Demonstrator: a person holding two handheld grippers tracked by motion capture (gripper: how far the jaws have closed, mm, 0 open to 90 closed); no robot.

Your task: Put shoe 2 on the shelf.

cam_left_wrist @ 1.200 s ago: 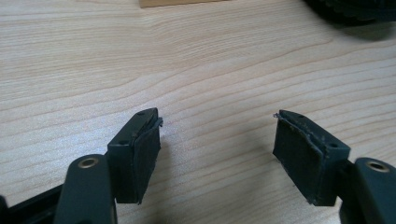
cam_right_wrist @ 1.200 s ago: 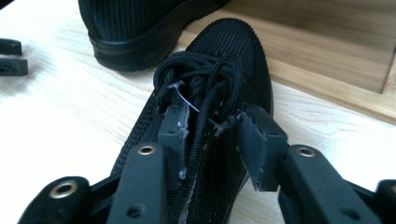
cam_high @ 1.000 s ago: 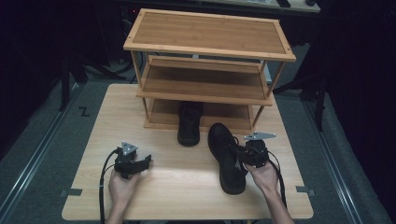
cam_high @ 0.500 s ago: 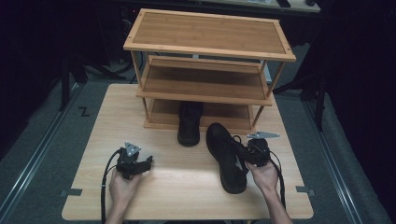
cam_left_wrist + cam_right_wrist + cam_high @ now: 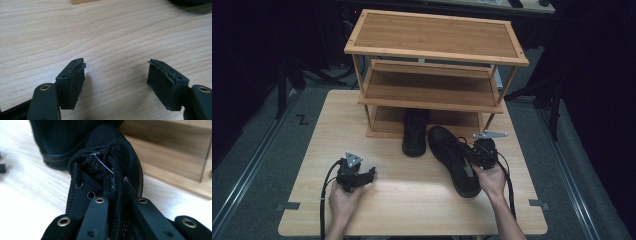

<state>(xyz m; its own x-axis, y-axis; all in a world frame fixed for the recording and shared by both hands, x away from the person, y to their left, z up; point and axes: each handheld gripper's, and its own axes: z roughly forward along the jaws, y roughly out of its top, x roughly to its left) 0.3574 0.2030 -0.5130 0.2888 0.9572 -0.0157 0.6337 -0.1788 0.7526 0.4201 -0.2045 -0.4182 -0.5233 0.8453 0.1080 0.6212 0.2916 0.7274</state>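
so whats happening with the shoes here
A person with a gripper in each hand is putting black shoes on a wooden shoe rack. The right gripper is shut on the laces of one shoe, which lies on the table just in front of the rack. The other shoe sits with its front under the bottom shelf. The left gripper rests open over bare table, holding nothing.

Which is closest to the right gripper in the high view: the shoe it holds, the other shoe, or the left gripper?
1. The held shoe, gripped at its laces by the right gripper.
2. The other shoe, to its left, toe under the rack.
3. The left gripper, open, across the table.
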